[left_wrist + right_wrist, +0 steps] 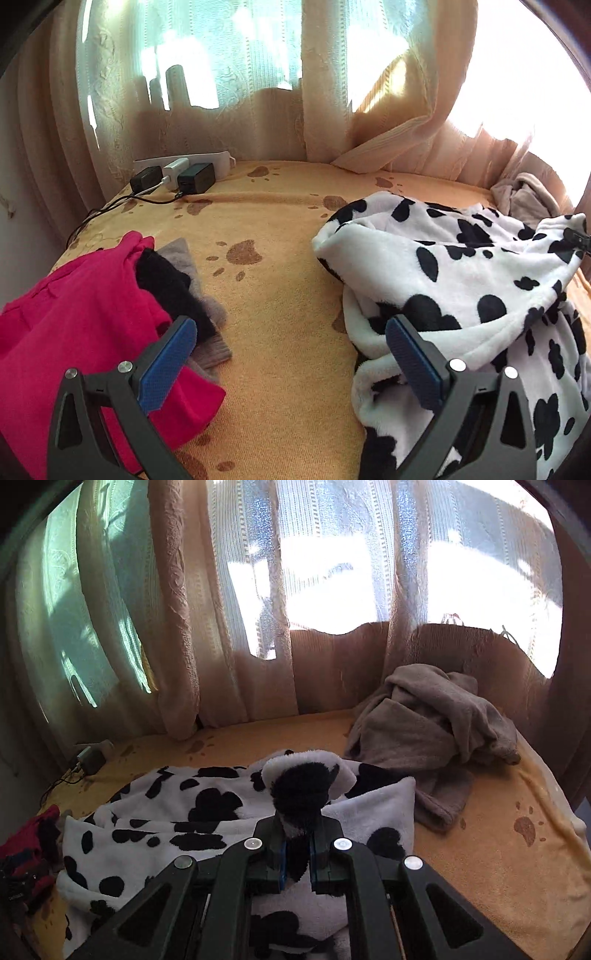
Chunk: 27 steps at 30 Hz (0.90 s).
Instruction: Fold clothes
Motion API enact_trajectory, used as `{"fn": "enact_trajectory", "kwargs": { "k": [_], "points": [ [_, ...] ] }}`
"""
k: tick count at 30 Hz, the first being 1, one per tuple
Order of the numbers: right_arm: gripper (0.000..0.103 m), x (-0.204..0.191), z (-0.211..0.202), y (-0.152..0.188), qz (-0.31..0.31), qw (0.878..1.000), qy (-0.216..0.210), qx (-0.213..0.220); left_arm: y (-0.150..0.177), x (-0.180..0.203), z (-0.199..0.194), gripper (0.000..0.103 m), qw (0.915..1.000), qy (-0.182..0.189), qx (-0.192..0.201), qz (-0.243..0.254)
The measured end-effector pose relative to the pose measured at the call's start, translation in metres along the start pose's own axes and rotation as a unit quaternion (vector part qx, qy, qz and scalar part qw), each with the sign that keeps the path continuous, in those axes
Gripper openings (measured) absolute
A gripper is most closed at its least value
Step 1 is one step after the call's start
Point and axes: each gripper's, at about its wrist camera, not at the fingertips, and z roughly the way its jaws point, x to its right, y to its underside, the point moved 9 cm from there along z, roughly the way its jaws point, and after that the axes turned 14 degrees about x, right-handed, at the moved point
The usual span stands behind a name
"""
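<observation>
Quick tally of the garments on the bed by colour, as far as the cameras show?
Black-and-white spotted fleece: 1
Pink-red garment: 1
Black garment: 1
Grey knit: 1
Taupe fleece: 1
Total: 5

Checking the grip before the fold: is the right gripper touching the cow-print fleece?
Touching. The right wrist view shows the right gripper shut on a bunched edge of the cow-print fleece.
</observation>
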Motion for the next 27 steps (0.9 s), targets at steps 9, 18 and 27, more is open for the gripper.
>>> {"fn": "enact_trajectory", "kwargs": {
  "k": [9, 18, 27],
  "points": [
    [0.043, 0.039, -0.003, 0.043, 0.049, 0.997, 0.015, -0.061, 0.012, 0.003, 0.02, 0.103, 0.9982, -0.033, -0.027, 0.042],
    [0.074, 0.036, -0.049, -0.002, -0.031, 0.999, 0.025, 0.022, -0.025, -0.025, -0.002, 0.103, 0.9981, -0.06, 0.015, -0.003],
    [0.073, -0.056, 0.011, 0.029, -0.172, 0.98, -0.086, -0.048, -0.035, 0.074, 0.016, 0.103, 0.998, 0.031, 0.006, 0.055]
  ]
}}
